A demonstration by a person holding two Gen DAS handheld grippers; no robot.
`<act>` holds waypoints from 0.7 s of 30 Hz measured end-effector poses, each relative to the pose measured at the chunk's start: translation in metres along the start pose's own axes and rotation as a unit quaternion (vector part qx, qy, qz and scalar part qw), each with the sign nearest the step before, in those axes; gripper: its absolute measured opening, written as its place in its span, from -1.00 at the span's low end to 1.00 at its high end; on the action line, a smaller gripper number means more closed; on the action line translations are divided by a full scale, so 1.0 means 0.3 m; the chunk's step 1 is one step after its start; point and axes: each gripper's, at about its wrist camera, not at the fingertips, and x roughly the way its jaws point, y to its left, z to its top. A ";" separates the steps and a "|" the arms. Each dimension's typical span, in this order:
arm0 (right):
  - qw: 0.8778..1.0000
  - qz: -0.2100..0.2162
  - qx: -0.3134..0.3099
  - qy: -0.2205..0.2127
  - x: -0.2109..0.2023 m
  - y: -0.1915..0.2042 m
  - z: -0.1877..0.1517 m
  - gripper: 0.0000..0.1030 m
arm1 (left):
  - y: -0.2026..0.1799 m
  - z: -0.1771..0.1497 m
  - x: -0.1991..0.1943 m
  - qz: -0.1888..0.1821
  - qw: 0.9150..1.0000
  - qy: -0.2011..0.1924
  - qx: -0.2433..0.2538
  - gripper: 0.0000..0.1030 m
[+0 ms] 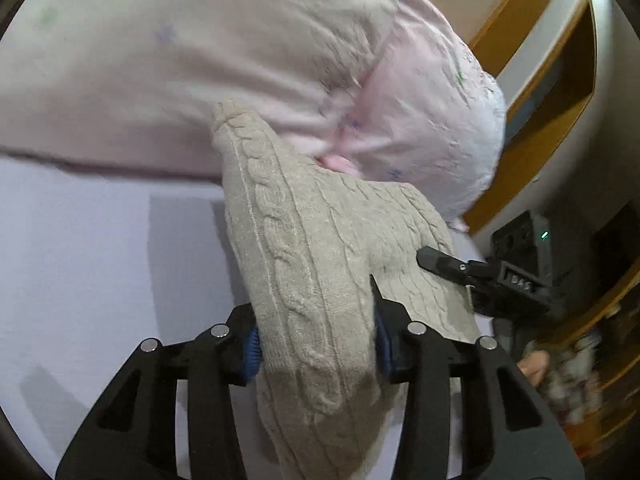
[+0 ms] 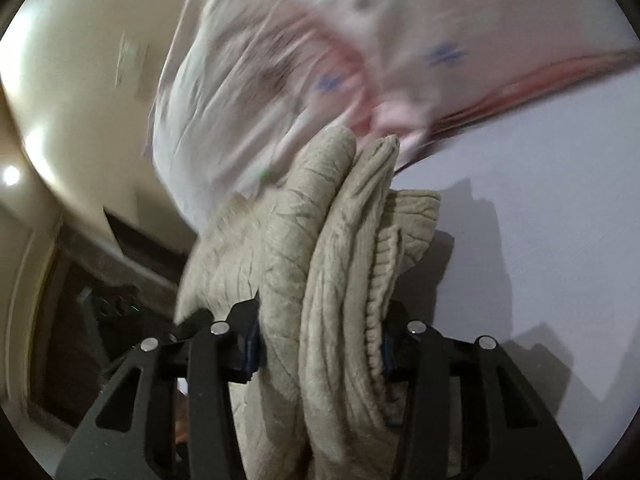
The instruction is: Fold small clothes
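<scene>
A beige cable-knit garment [image 1: 316, 248] is held up over a pale lilac surface [image 1: 100, 248]. My left gripper [image 1: 316, 344] is shut on one edge of it, blue pads pressed into the knit. My right gripper [image 2: 320, 340] is shut on a thick bunched fold of the same knit [image 2: 332, 240]. The right gripper also shows in the left wrist view [image 1: 480, 276], at the knit's right edge. In the right wrist view the left gripper [image 2: 120, 308] shows dimly at lower left. Much of the garment hangs folded and is hidden.
A pink-white printed cloth [image 1: 240, 52] lies bunched behind the knit, and shows blurred in the right wrist view [image 2: 280, 60]. Wooden furniture [image 1: 540, 92] stands at right. A cream wall [image 2: 80, 80] is at left.
</scene>
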 end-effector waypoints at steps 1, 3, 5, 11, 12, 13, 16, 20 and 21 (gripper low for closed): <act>0.999 -0.042 -0.013 0.001 0.010 0.016 0.001 0.08 | 0.016 0.000 -0.007 0.025 1.000 0.002 0.010 -0.01; 0.994 -0.101 -0.012 -0.045 -0.048 0.035 -0.013 0.10 | 0.069 -0.005 0.013 0.090 0.995 0.028 0.014 0.08; 0.995 -0.053 -0.003 -0.086 -0.136 0.046 -0.038 0.10 | 0.107 -0.024 -0.013 0.093 0.995 0.019 -0.015 0.13; 0.998 -0.051 -0.048 0.000 -0.022 0.134 -0.099 -0.06 | 0.001 -0.051 -0.110 0.086 0.994 -0.053 0.035 0.40; 0.997 -0.062 -0.051 0.011 0.007 0.133 -0.103 -0.32 | -0.025 -0.052 -0.111 0.080 0.994 -0.058 0.044 0.43; 0.997 -0.062 -0.052 0.020 0.053 0.136 -0.111 -0.79 | -0.044 -0.051 -0.112 0.075 0.994 -0.059 0.052 0.45; 0.996 -0.066 -0.041 -0.037 -0.015 0.126 -0.125 -0.83 | -0.086 -0.058 -0.092 0.068 0.994 -0.049 0.069 0.45; 0.992 -0.106 -0.015 -0.071 -0.108 0.085 -0.184 -0.83 | -0.109 -0.098 -0.045 0.060 0.994 -0.023 0.090 0.45; 0.991 -0.118 -0.012 -0.061 -0.091 0.077 -0.200 -0.83 | -0.117 -0.107 -0.036 0.063 0.993 -0.019 0.099 0.45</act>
